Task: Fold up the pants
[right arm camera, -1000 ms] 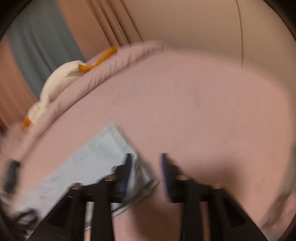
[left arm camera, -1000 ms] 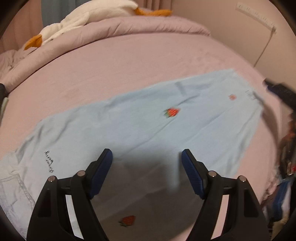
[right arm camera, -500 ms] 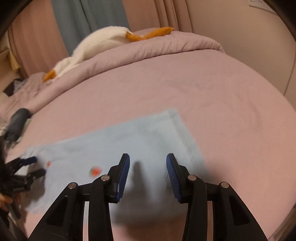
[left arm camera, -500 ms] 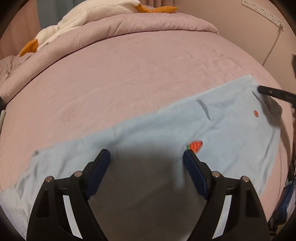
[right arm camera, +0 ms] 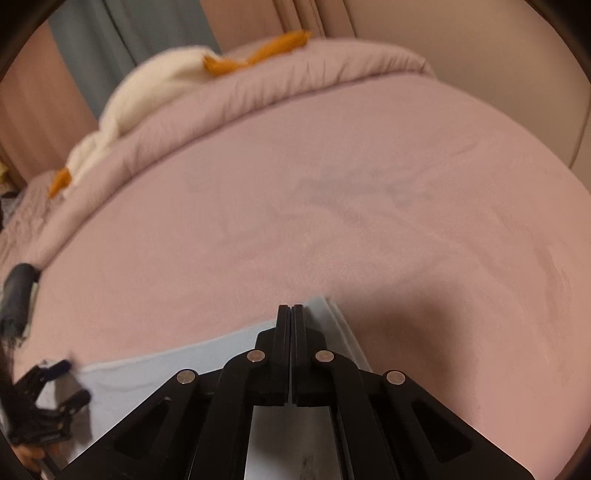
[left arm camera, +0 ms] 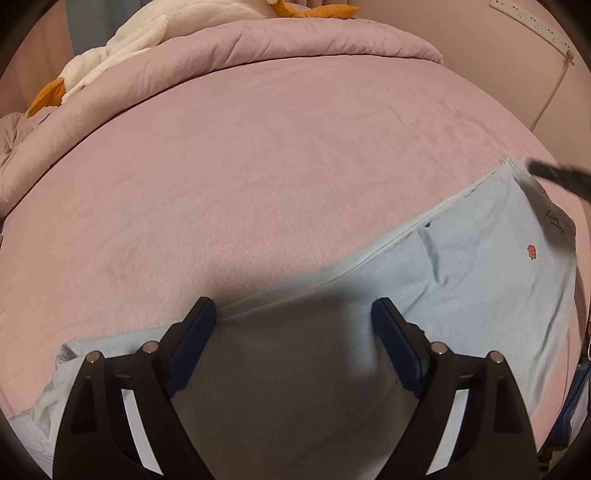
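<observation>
Pale blue pants (left arm camera: 461, 280) with small red strawberry prints lie flat across a pink bed (left arm camera: 295, 166). My left gripper (left arm camera: 293, 310) hovers over the pants' far long edge. Its jaws are opening, and nothing is between the blue pads except the cloth lying below. My right gripper (right arm camera: 291, 308) is shut, its tips pinched together at the far corner of the pants (right arm camera: 147, 373). In the left wrist view the right gripper (left arm camera: 554, 177) shows as a dark bar at that same corner. The left gripper (right arm camera: 72, 382) appears open at the lower left of the right wrist view.
A rolled pink duvet (left arm camera: 258, 48) lies along the head of the bed with a white and orange plush toy (left arm camera: 147, 29) on it. A power strip (left arm camera: 532, 26) and its cable hang on the wall at right. A dark object (right arm camera: 18, 288) sits at the bed's left edge.
My left gripper slid across the pants to their far edge and its jaws spread wider. My right gripper moved to the pants' corner and its jaws closed.
</observation>
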